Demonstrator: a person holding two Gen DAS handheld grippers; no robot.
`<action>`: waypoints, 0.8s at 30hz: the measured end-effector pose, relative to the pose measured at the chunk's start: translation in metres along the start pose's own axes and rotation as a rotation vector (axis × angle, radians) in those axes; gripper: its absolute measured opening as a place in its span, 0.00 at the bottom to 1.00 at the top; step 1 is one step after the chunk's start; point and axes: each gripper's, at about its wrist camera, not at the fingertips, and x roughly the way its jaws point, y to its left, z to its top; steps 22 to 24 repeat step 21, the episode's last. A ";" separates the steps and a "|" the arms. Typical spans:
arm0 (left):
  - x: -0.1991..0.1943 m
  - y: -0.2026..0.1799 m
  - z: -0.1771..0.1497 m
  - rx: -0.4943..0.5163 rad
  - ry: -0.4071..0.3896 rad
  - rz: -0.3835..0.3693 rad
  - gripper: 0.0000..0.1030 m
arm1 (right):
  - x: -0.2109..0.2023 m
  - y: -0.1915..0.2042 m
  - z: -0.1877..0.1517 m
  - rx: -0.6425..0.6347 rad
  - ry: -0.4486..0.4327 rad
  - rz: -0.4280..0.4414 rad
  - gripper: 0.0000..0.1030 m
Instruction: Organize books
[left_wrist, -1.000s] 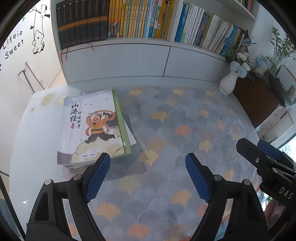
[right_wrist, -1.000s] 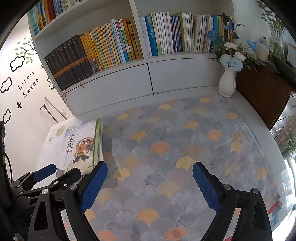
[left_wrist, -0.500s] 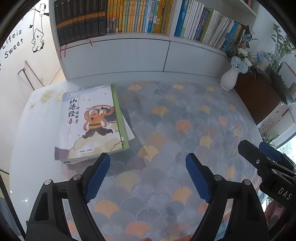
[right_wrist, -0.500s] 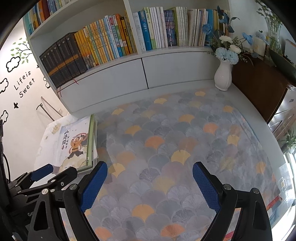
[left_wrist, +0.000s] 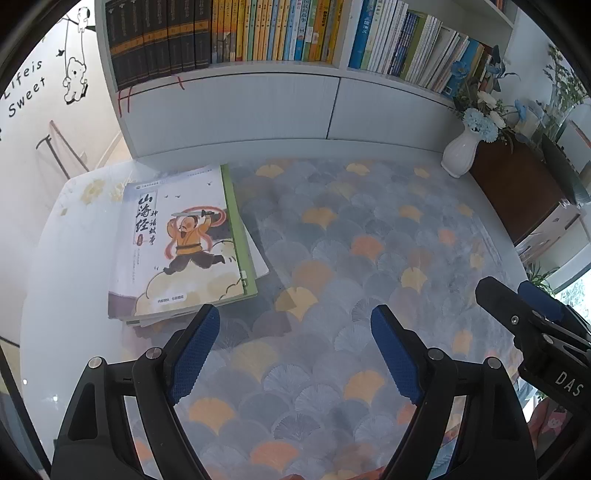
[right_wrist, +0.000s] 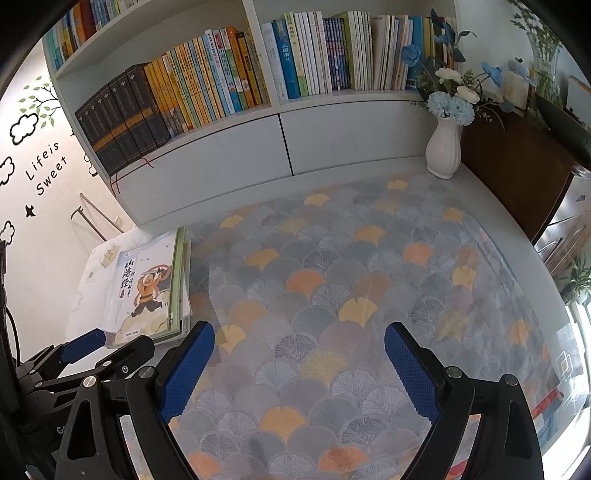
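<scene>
A stack of flat books (left_wrist: 177, 247) lies at the table's left side, its top cover showing a cartoon figure in orange; the same stack (right_wrist: 147, 288) appears at left in the right wrist view. My left gripper (left_wrist: 295, 350) hangs open just right of and nearer than the stack, nothing between its blue pads. My right gripper (right_wrist: 299, 369) is open too, over the patterned cloth, empty. The right gripper (left_wrist: 532, 325) shows at the right edge of the left wrist view, and the left gripper (right_wrist: 96, 354) at lower left of the right wrist view.
A white bookshelf (right_wrist: 221, 147) full of upright books stands behind the table. A white vase with blue flowers (right_wrist: 445, 147) sits at the back right next to a dark wooden cabinet (right_wrist: 517, 166). A fan-patterned cloth (left_wrist: 351, 258) covers the table.
Both views have tipped slightly, so the shelf and the book stack sit a little lower and farther in the frames. Both grippers stay open and empty.
</scene>
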 end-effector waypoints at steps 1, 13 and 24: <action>0.000 -0.001 0.000 0.003 0.001 0.000 0.81 | 0.001 0.000 0.000 0.001 0.001 0.001 0.89; 0.003 -0.005 0.001 0.025 0.012 0.016 0.90 | 0.001 -0.003 -0.001 0.005 0.002 -0.002 0.89; -0.005 -0.013 0.001 0.093 -0.055 0.075 0.92 | 0.003 -0.006 -0.003 0.010 0.014 0.006 0.89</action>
